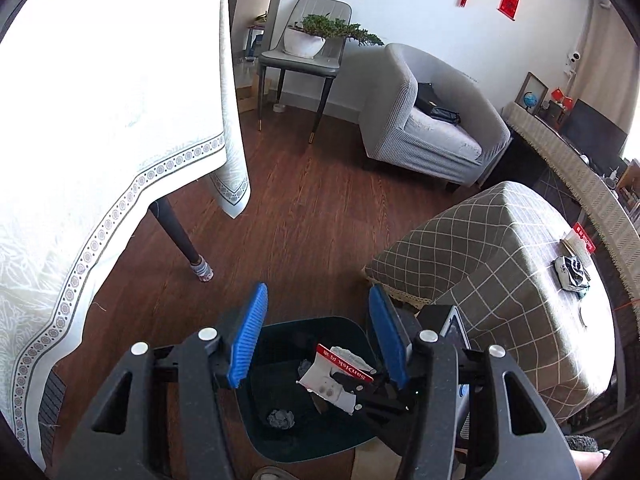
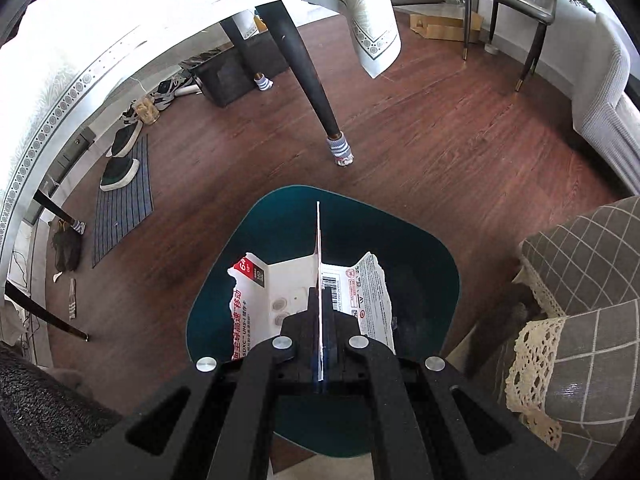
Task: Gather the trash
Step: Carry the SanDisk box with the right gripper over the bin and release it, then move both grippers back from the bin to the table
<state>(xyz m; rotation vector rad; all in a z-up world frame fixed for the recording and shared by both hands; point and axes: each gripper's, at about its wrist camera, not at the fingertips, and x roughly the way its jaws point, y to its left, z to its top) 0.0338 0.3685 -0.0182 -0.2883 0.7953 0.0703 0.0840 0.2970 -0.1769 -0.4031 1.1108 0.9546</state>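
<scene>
Hanging over the dark teal plastic waste bin (image 2: pixel 424 256), the torn red-and-white SanDisk card packaging (image 2: pixel 288 300) is pinched edge-on between the closed fingers of the right gripper (image 2: pixel 320 320), its ripped flaps spreading to the left and right of the jaws. In the left wrist view the same packaging (image 1: pixel 332 380) shows above the bin's opening, held by the right gripper (image 1: pixel 376 390), which reaches in from the right. Down inside the bin (image 1: pixel 280 332) lies a crumpled grey paper ball (image 1: pixel 281 419), with another small scrap nearer the far wall. The left gripper (image 1: pixel 318 340) hovers above the bin with its blue-padded fingers (image 1: pixel 248 344) spread wide apart and nothing between them.

The bin stands on a reddish-brown wooden floor (image 1: pixel 312 208). Just to its right is a low table draped in a grey checked cloth with lace trim (image 1: pixel 500 264); on that cloth, far to the right, rest a crumpled black-and-white wrapper (image 1: pixel 573 273) and a red-and-white card (image 1: pixel 582 236). To the left stands a table with a white patterned tablecloth (image 1: pixel 100 120), its dark leg (image 2: pixel 308 84) ending in a striped sock. Farther off sit a grey upholstered armchair (image 1: pixel 432 128) and a grey chair carrying a potted green plant (image 1: pixel 316 36).
</scene>
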